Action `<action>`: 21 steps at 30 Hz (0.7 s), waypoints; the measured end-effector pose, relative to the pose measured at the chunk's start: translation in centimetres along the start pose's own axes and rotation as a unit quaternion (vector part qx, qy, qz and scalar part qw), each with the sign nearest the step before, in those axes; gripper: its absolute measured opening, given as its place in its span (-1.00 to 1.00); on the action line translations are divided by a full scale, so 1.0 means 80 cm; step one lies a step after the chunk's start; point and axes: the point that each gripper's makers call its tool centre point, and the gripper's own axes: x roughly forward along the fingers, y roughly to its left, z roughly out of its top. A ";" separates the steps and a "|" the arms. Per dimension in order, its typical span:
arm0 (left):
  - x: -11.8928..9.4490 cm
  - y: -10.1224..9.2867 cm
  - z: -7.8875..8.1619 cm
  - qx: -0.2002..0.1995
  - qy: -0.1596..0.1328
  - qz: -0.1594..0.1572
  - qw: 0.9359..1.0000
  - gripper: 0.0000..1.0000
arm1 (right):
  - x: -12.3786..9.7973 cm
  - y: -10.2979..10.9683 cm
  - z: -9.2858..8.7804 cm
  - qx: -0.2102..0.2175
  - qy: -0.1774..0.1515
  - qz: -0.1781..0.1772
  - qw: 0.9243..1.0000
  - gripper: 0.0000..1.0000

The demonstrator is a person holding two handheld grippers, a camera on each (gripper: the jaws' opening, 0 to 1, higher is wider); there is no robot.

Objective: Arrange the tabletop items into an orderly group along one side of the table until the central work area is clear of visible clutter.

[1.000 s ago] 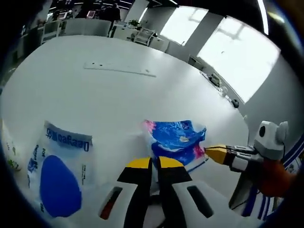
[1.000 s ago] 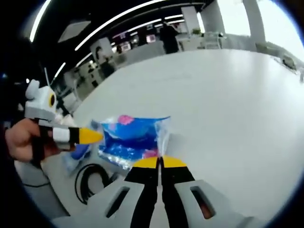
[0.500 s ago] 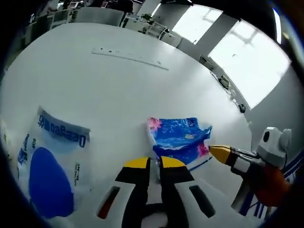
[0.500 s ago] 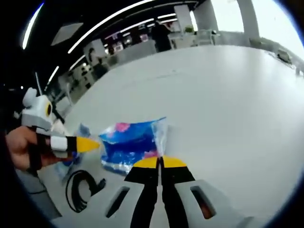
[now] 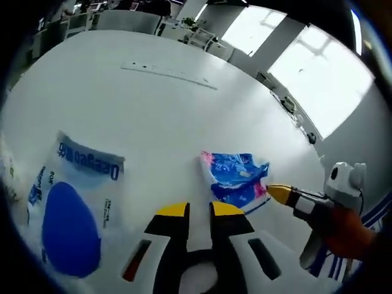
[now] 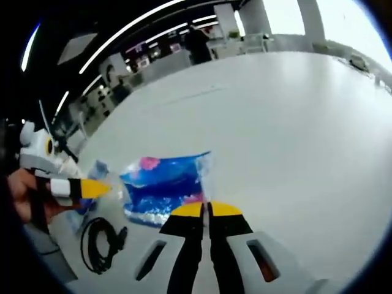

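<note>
Item 1, white table [image 5: 153,104]: wide, round-edged, bare across its middle; a thin pale strip [image 5: 168,69] lies far across it.

Item 2, blue-and-pink packet [image 5: 236,180]: a crinkled plastic pack lying flat on the table near my edge, just ahead of both grippers. In the right gripper view the same packet [image 6: 162,187] sits just left of my jaw tips.

Item 3, white pouch with a blue oval [image 5: 70,217]: flat on the table, left of the packet and apart from it.

Item 4, black cable [image 6: 101,245]: coiled loosely on the table, near the packet's lower left.

Item 5, left gripper [image 5: 199,211]: I see its yellow-tipped jaws a small gap apart, with nothing between them.

Item 6, right gripper [image 6: 205,209]: jaws pressed together; its tip touches the packet's edge, but I cannot tell whether it pinches the plastic.
</note>
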 end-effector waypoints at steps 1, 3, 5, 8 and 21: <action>-0.002 0.001 -0.001 -0.001 -0.001 0.000 1.000 -0.80 | 0.000 0.000 -0.001 -0.003 0.001 0.000 1.000 -0.98; -0.009 0.005 -0.003 -0.002 -0.003 0.002 1.000 -0.80 | 0.000 0.001 -0.001 -0.001 0.001 0.003 1.000 -0.97; -0.015 0.008 -0.006 0.001 -0.003 0.004 1.000 -0.81 | 0.000 0.002 -0.001 0.004 0.001 0.009 1.000 -0.96; -0.026 0.014 -0.012 0.009 -0.002 0.007 1.000 -0.80 | -0.002 0.001 -0.001 -0.002 0.002 0.012 1.000 -0.94; -0.067 0.045 -0.016 0.001 -0.022 0.022 1.000 -0.81 | -0.014 0.003 0.009 -0.045 0.001 0.027 0.999 -0.89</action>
